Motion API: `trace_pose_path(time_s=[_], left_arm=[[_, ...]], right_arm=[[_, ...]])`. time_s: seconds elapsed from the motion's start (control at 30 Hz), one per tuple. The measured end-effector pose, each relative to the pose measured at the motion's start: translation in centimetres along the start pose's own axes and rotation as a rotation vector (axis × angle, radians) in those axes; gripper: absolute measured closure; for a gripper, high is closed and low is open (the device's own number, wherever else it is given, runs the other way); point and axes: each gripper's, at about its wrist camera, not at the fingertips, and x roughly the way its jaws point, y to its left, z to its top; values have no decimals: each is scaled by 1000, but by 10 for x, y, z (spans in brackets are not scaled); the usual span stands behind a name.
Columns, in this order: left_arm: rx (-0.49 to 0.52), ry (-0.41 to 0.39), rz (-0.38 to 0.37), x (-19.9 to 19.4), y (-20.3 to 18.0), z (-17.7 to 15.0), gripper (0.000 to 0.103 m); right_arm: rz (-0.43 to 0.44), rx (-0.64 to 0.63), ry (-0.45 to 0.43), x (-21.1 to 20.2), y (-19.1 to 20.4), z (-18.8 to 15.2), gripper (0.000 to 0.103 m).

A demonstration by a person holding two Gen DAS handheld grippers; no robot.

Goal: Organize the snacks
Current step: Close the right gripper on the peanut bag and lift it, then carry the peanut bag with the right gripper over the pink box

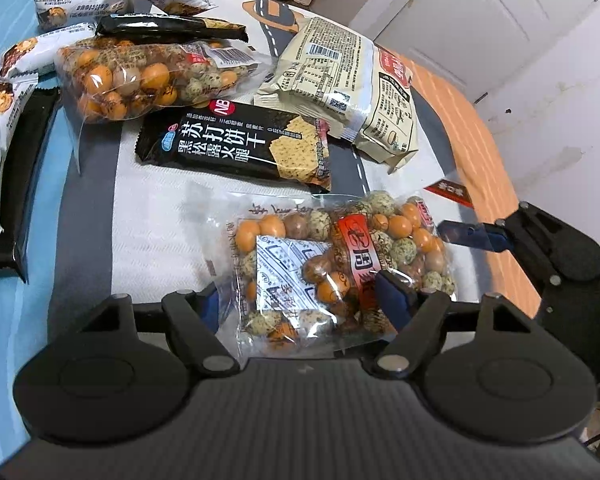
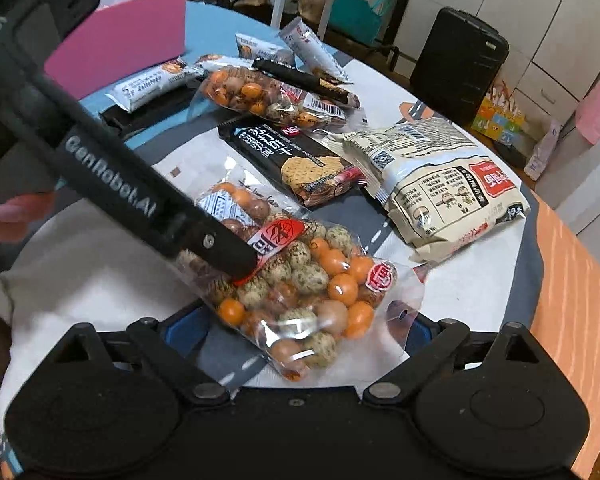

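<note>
The left gripper (image 1: 306, 300) pinches the near nut bag (image 1: 340, 264) (right gripper (image 2: 300, 328) wide, empty); lift slowly, keeping it level.

Bare cloth (image 1: 156, 236) left of nut bag (image 1: 340, 264) (black cracker pack (image 1: 236, 148) blocks beyond)

Both wrist views angled steeply down, close over table (image 1: 148, 216); share near peanut bag (image 1: 340, 264).

Nut bag (image 1: 336, 268) nearest, cracker pack (image 1: 236, 148) behind it, noodle packet (image 1: 340, 80) to the right.
</note>
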Motion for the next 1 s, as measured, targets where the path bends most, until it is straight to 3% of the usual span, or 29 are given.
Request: trace_pose_path(time_s=[0.17, 0.4, 0.6, 1.0], left_arm=[[12, -14, 2, 2, -1, -1, 29], [13, -14, 14, 0, -6, 0, 32], [13, -1, 6, 0, -19, -1, 44], [20, 2, 14, -25, -32, -10, 49]], right_arm=[[-24, -21, 10, 15, 4, 3, 4], [-18, 13, -47, 19, 2, -4, 5], [32, 99, -81, 31, -13, -12, 1], [9, 120, -150, 3, 4, -18, 7]])
